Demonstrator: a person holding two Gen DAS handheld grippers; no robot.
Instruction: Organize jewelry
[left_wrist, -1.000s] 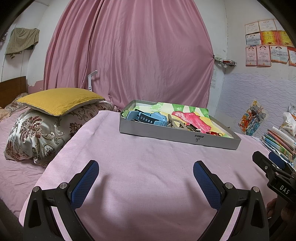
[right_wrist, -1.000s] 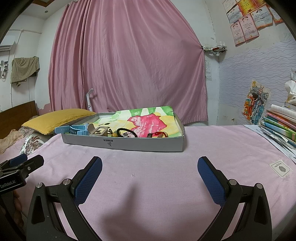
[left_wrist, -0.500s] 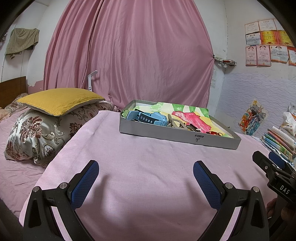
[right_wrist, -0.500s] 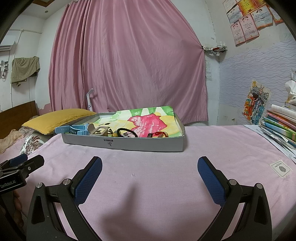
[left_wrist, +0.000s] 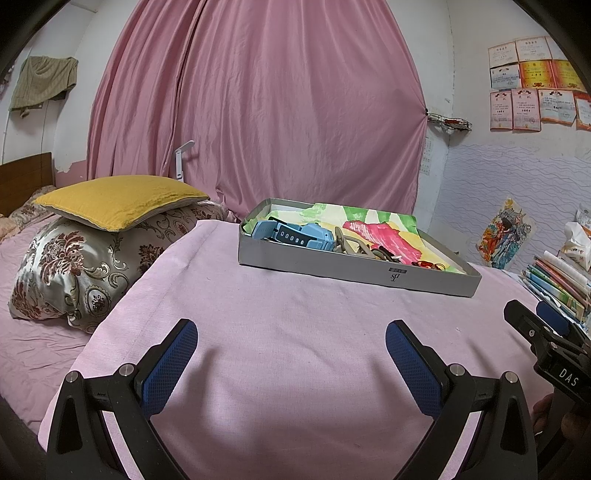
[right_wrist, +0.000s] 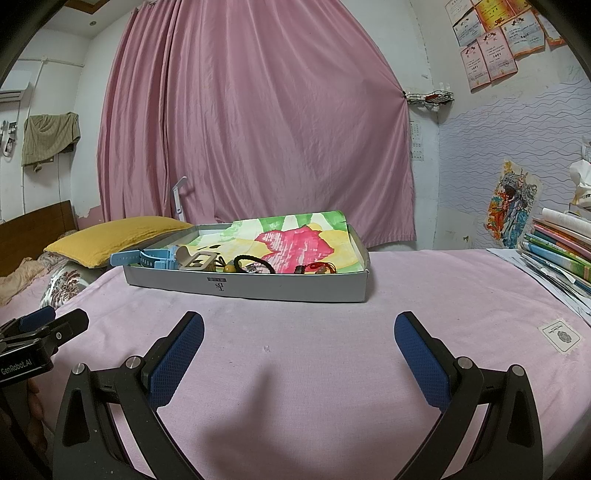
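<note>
On a pink sheet (right_wrist: 332, 369) spread over a raised surface, you held both grippers low and level, well short of a shallow grey box (right_wrist: 258, 286). Your left gripper (left_wrist: 291, 354) had its 2 blue-padded fingers spread wide, with nothing between them but sheet. Your right gripper (right_wrist: 299, 345) was spread just as wide and was also empty.

Inside the box, on a painted paper liner (right_wrist: 299, 243) of green, pink and yellow, the jewelry lay bunched along the near wall. At the left end sat a light blue watch (right_wrist: 147, 256), its strap poking over the box edge. Beside it lay a beige buckle (right_wrist: 197, 260), then a black hair tie (right_wrist: 255, 264), then a small red cord piece (right_wrist: 321, 267) toward the right. Finer pieces among them were too small to make out.

From the left wrist view, the box (left_wrist: 354, 271) sat ahead and slightly right, with the watch (left_wrist: 295, 234) at its near-left corner. Behind it hung a pink curtain (left_wrist: 277, 110). A yellow pillow (left_wrist: 118, 201) rested to the left, and stacked books (right_wrist: 561, 254) stood at the right.
</note>
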